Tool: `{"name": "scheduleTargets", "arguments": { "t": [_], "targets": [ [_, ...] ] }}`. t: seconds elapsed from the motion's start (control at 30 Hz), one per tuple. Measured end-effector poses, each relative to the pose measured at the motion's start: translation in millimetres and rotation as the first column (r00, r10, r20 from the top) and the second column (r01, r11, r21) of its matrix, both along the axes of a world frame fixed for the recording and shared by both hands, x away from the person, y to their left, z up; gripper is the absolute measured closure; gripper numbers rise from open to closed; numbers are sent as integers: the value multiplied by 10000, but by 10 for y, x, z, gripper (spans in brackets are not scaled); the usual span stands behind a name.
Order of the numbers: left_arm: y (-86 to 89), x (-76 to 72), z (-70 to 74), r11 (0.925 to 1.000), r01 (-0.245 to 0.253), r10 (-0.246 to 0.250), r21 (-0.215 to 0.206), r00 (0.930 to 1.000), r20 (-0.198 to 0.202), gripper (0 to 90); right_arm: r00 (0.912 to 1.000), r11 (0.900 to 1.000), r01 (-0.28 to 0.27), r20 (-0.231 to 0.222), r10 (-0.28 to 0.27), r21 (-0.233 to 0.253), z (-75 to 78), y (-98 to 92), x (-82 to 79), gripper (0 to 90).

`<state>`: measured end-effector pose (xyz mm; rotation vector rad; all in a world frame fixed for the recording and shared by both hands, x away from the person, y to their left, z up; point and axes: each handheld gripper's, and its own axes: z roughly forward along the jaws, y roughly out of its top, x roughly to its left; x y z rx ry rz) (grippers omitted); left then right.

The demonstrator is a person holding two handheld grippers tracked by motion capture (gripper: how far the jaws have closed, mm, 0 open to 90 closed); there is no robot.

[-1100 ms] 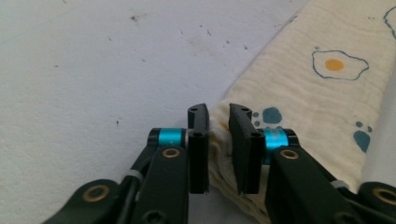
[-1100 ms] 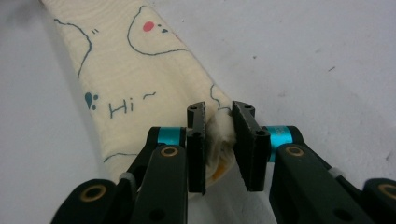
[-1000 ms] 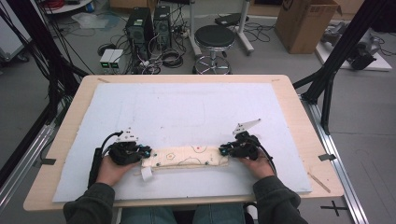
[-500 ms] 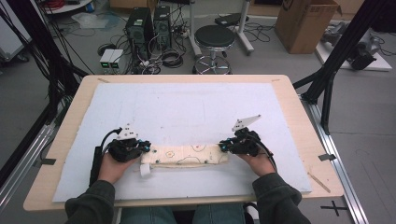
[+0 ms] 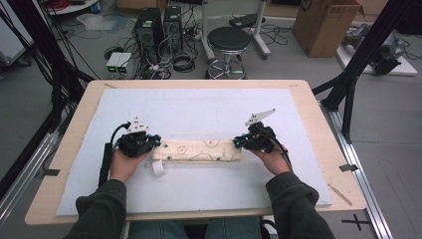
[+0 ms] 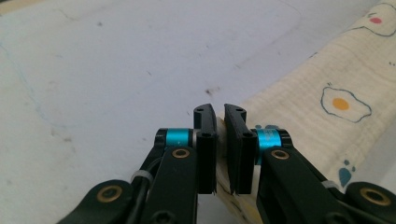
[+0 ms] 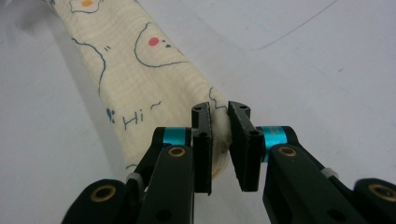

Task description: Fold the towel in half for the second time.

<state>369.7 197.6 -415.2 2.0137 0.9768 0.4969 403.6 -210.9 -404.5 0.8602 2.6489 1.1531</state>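
Both hands have shifted slightly away from the person since a second ago, carrying the folded cloth [image 5: 197, 150] a little farther onto the white mat [image 5: 199, 109], with the left tongs [image 5: 149, 144] and right tongs [image 5: 244, 142] at its two ends as before. Wide bare mat lies beyond the cloth toward the far edge of the tabletop [image 5: 318, 119], and a narrower strip lies between the cloth and the near edge, where the person's sleeves come in. At either side the mat runs on well past each hand. Cream in colour, the cloth is folded into a long narrow band printed with fried eggs, small faces and the word "Hi", and a white tag hangs from its left end. It lies across the mat's near half, stretched straight between the tongs. Each pair of tongs is clamped on one end of the band, jaws nearly together with cloth pinched between them.
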Motion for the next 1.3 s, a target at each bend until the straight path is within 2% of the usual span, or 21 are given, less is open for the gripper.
{"name": "scheduleTargets", "arguments": {
  "t": [0.13, 0.23, 0.33, 0.43, 0.47, 0.5, 0.57, 0.7, 0.8, 0.87, 0.9, 1.0, 1.13, 1.3],
  "targets": [
    [11, 117, -17, 9995, -293, 293, -128, 9996, -23, 831, 9997, 9998, 211, -85, -211, -52, -3, 15, 144, 800],
    [3, 184, -35, 9993, -352, 353, 85, 9993, -98, 831, 9994, 9994, 347, -36, -347, -31, -6, 34, 226, 800],
    [-9, 257, -38, 9989, -451, 452, 124, 9989, -91, 831, 9985, 9984, 542, -22, -543, -126, -5, 55, 318, 800],
    [-9, 305, -50, 9980, -622, 622, -69, 9981, -57, 830, 9976, 9975, 687, 57, -686, -175, -2, 65, 396, 800],
    [-5, 322, -57, 9979, -638, 639, 74, 9979, -108, 831, 9972, 9970, 751, -5, -752, -179, 9, 73, 417, 800],
    [-11, 335, -69, 9975, -700, 701, 64, 9975, -110, 831, 9965, 9966, 814, 195, -813, -87, 15, 77, 427, 800],
    [-4, 360, -83, 9968, -792, 791, -65, 9968, -112, 830, 9952, 9952, 982, 49, -982, 30, 4, 74, 465, 800],
    [2, 403, -129, 9945, -956, 947, -428, 9952, -224, 828, 9936, 9933, 1125, -3, -1126, -257, -57, 97, 506, 798],
    [3, 423, -157, 9954, -896, 888, -336, 9957, -272, 822, 9926, 9921, 1207, -102, -1211, -346, -106, 100, 541, 795],
    [8, 433, -169, 9939, -1009, 998, -437, 9946, -268, 794, 9921, 9914, 1238, -162, -1246, -422, -133, 105, 557, 783],
    [18, 434, -165, 9932, -1101, 1092, -383, 9937, -251, 745, 9920, 9913, 1245, -140, -1251, -418, -144, 103, 564, 757],
    [68, 426, -139, 9909, -1257, 1246, -489, 9919, -251, 636, 9917, 9919, 1258, -257, -1261, -155, -148, 81, 572, 678],
    [100, 387, -74, 9898, -1105, 1102, -901, 9939, -91, 607, 9909, 9903, 1333, -225, -1325, 390, -102, 40, 553, 615],
    [62, 330, -16, 9917, -713, 712, -1070, 9975, -54, 580, 9904, 9884, 1380, -42, -1380, 630, -31, 25, 504, 581]
  ]
}}
